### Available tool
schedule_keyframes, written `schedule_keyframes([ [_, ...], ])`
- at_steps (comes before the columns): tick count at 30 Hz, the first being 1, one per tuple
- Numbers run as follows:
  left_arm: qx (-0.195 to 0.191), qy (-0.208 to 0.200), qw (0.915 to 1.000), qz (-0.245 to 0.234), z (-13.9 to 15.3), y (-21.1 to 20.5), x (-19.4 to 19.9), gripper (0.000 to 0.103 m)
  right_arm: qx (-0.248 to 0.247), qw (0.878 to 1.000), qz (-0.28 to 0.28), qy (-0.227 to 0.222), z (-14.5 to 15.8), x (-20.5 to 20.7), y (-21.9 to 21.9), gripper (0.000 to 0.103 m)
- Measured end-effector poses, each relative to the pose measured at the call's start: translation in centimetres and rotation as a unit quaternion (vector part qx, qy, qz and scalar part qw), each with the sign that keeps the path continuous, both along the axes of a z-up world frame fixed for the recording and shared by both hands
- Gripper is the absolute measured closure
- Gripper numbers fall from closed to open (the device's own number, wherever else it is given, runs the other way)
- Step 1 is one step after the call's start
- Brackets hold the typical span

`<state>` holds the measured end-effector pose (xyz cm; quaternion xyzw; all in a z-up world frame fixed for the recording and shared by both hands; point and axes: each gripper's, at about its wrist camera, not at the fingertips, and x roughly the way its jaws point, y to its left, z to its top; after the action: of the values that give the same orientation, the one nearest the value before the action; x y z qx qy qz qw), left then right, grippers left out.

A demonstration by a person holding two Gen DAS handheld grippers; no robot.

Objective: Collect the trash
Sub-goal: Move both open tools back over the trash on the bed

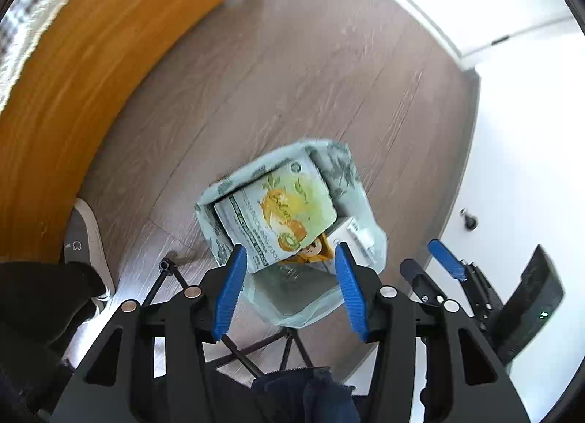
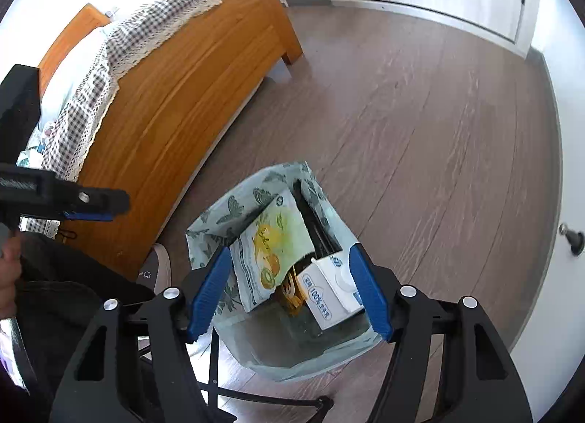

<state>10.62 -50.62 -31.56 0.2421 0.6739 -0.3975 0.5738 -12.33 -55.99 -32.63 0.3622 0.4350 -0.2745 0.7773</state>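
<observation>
Trash bag (image 2: 292, 360) stands open on the wood floor (image 2: 420, 123) beside the bed frame (image 2: 175, 101), already holding several pieces of packaging.

The pale green, butterfly-printed bag is stretched over a thin black stand (image 2: 256, 399), its mouth wide. Inside, a dog food pouch (image 2: 272, 251) printed with yellow and green fruit leans against the bag's left wall; a white milk carton (image 2: 331, 295) lies tilted at the right, and an orange wrapper (image 2: 292, 295) shows between the two. The left gripper (image 1: 289, 287) hangs above the bag with its blue pads apart and nothing between them. The right gripper (image 2: 289, 295) also points down over the bag's mouth, jaws spread wide and empty. A grey shoe (image 1: 87, 240) rests on the floor just left of the bag.
</observation>
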Motion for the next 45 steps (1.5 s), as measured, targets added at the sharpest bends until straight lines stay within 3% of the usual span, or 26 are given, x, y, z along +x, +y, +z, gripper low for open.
schedule_keyframes([
  [6, -0.063, -0.015, 0.9978, 0.017, 4.8, 2.6, 1.9, 0.055, -0.031, 0.999, 0.014, 0.007, 2.7, 0.9, 0.0, 0.038],
  [9, -0.113, -0.032, 0.9926, 0.031, 8.1, 4.6, 3.2, 0.055, -0.057, 0.998, 0.031, 0.009, 5.1, 2.4, 0.2, 0.038],
  [11, -0.152, -0.048, 0.9864, 0.040, 10.7, 6.3, 4.2, 0.049, -0.077, 0.996, 0.049, 0.008, 7.2, 3.9, 0.5, 0.038],
  [17, -0.256, -0.134, 0.9546, 0.071, 18.5, 13.0, 8.5, 0.036, -0.151, 0.980, 0.126, -0.014, 14.5, 11.2, 2.2, 0.038],
  [21, -0.283, -0.218, 0.9258, 0.122, 21.7, 19.1, 13.0, 0.025, -0.190, 0.962, 0.192, -0.042, 18.5, 17.7, 5.0, 0.038],
  [24, -0.265, -0.275, 0.9047, 0.189, 21.3, 24.8, 17.3, 0.022, -0.208, 0.942, 0.259, -0.050, 19.5, 22.2, 8.5, 0.038],
  [27, -0.251, -0.266, 0.8905, 0.271, 19.5, 30.7, 22.2, 0.022, -0.221, 0.924, 0.308, -0.049, 19.1, 25.3, 12.0, 0.038],
  [30, -0.231, -0.267, 0.8747, 0.332, 17.3, 35.6, 26.2, 0.022, -0.215, 0.914, 0.339, -0.054, 18.4, 28.7, 14.9, 0.038],
  [33, -0.199, -0.286, 0.8628, 0.367, 15.3, 39.1, 29.8, 0.022, -0.214, 0.904, 0.364, -0.065, 18.0, 31.9, 17.7, 0.038],
  [36, -0.202, -0.282, 0.8529, 0.390, 14.0, 41.5, 34.1, 0.022, -0.204, 0.895, 0.388, -0.080, 17.6, 34.7, 20.2, 0.038],
  [38, -0.197, -0.294, 0.8524, 0.385, 13.2, 42.2, 37.0, 0.022, -0.192, 0.890, 0.404, -0.086, 17.2, 36.9, 21.8, 0.038],
  [39, -0.177, -0.302, 0.8567, 0.379, 12.4, 42.0, 38.6, 0.022, -0.189, 0.887, 0.412, -0.087, 17.2, 37.7, 22.5, 0.038],
  [42, -0.120, -0.313, 0.8800, 0.336, 10.2, 40.7, 41.9, 0.023, -0.185, 0.876, 0.437, -0.086, 16.8, 40.2, 24.5, 0.038],
  [45, -0.126, -0.320, 0.8831, 0.319, 9.5, 40.0, 43.3, 0.040, -0.179, 0.871, 0.449, -0.084, 16.6, 42.3, 26.0, 0.038],
])
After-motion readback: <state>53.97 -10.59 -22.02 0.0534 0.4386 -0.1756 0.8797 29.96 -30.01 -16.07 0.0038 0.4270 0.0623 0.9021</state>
